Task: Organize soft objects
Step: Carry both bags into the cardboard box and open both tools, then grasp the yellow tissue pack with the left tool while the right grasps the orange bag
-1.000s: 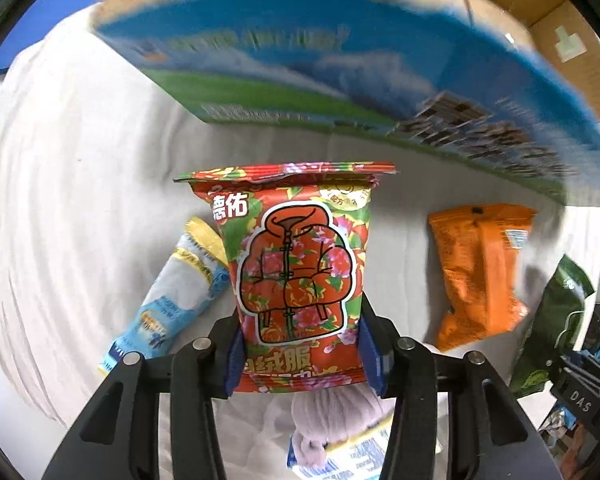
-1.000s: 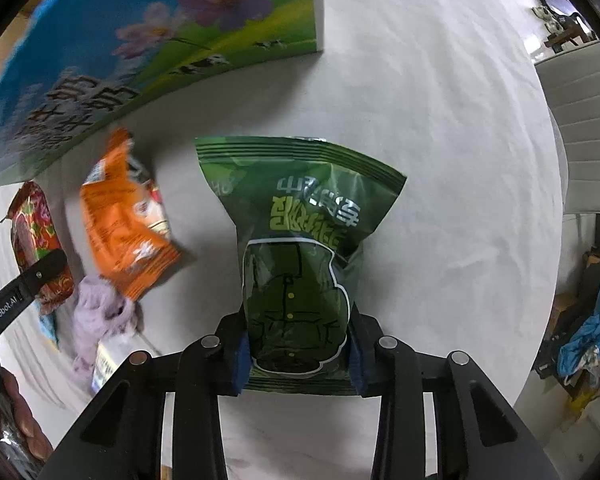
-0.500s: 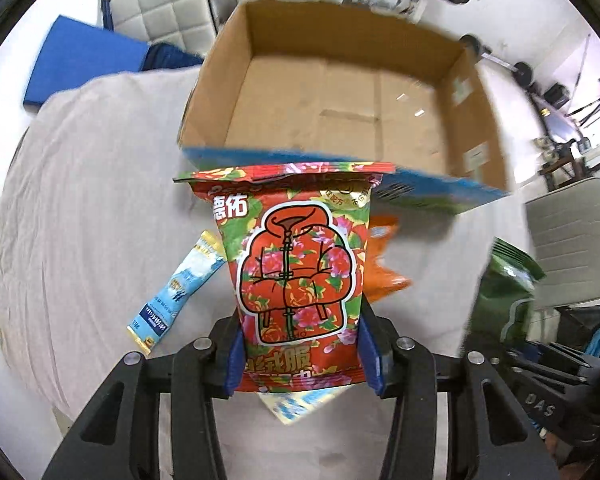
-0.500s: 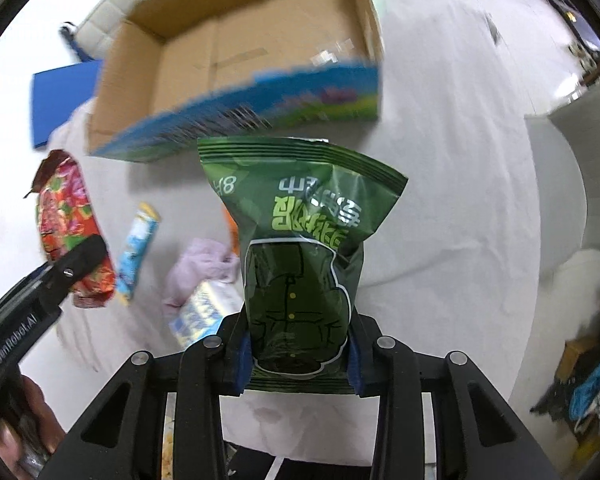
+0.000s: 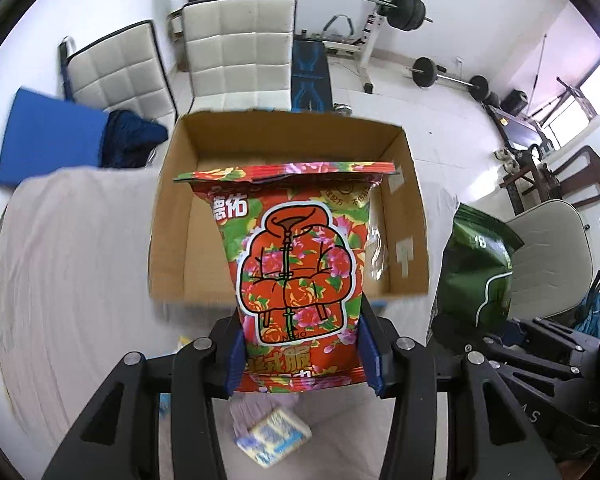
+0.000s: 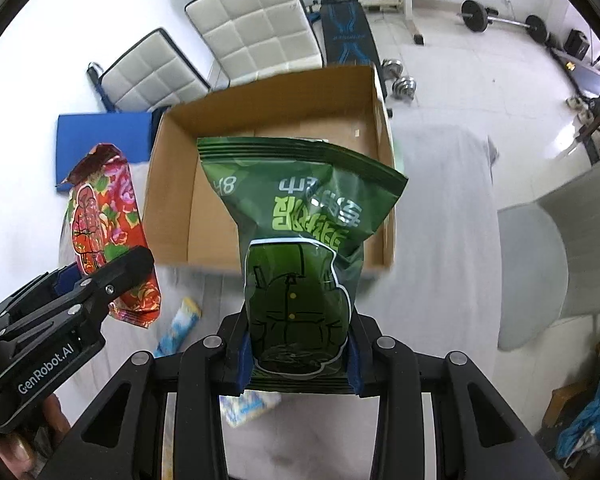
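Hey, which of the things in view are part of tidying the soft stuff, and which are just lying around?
Part of the job:
red floral packet, held in the left tool
green packet, held in the right tool
cardboard box
blue-white sachet

Just lying around:
white chairs
barbells
blue mat

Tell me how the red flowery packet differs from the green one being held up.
The red packet shows bright flowers and an orange jacket drawing; the green packet is plain dark green with a green jacket. The left gripper holds red, the right gripper green. Both are soft pouches above the cardboard box.
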The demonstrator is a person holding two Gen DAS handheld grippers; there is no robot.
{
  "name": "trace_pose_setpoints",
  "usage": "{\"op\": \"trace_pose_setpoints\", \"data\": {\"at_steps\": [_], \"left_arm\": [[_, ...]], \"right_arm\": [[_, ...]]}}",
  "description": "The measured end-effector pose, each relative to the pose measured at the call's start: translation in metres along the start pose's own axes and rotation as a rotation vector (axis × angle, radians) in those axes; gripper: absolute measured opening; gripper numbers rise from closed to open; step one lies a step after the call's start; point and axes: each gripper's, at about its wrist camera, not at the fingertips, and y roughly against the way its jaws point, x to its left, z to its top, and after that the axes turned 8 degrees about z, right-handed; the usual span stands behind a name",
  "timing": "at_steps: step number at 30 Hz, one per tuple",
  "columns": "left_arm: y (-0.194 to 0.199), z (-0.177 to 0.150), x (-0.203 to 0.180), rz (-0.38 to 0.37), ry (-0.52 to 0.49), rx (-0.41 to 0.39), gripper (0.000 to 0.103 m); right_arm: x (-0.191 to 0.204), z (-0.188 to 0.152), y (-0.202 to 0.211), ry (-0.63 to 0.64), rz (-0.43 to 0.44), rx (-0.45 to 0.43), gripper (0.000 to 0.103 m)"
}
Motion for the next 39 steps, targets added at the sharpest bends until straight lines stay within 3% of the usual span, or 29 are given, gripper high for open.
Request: {"op": "trace_pose_setpoints", "data": {"at_steps": [8,13,20,30,32,34,36,39], "left_arm": [[-0.041,0.07,0.009,-0.025,-0.017,0.054,0.044],[-0.081,0.101,0.007,-0.038,-0.032,0.108,0.044],[-0.144,0.124,0.001,-0.114,-0.033,0.242,0.044],[-0.204,0.138,-0.012,-0.123,-0.059,0.334,0.045],[-0.211,0.138,-0.012,-0.111,-0.05,0.368,0.045],[-0.212,0.134,-0.008,-0.099,-0.021,0.39,0.045],[-0.208,0.133,-0.006,-0.088,-0.017,0.384,0.05],[-0.195,0.131,-0.002,-0.063,-0.029,0.344,0.066]], "right_arm": [[-0.013,0.084,-0.024,-0.042,-0.014,0.01,0.038],[-0.024,0.122,-0.074,-0.059,-0.031,0.046,0.038],[-0.032,0.151,-0.138,-0.038,-0.054,0.131,0.038],[-0.045,0.169,-0.2,-0.028,-0.102,0.194,0.039],[-0.046,0.17,-0.204,-0.03,-0.105,0.207,0.042],[-0.049,0.167,-0.201,-0.028,-0.114,0.222,0.067],[-0.051,0.168,-0.198,-0.03,-0.125,0.216,0.081],[-0.053,0.164,-0.19,-0.034,-0.138,0.216,0.081]]}}
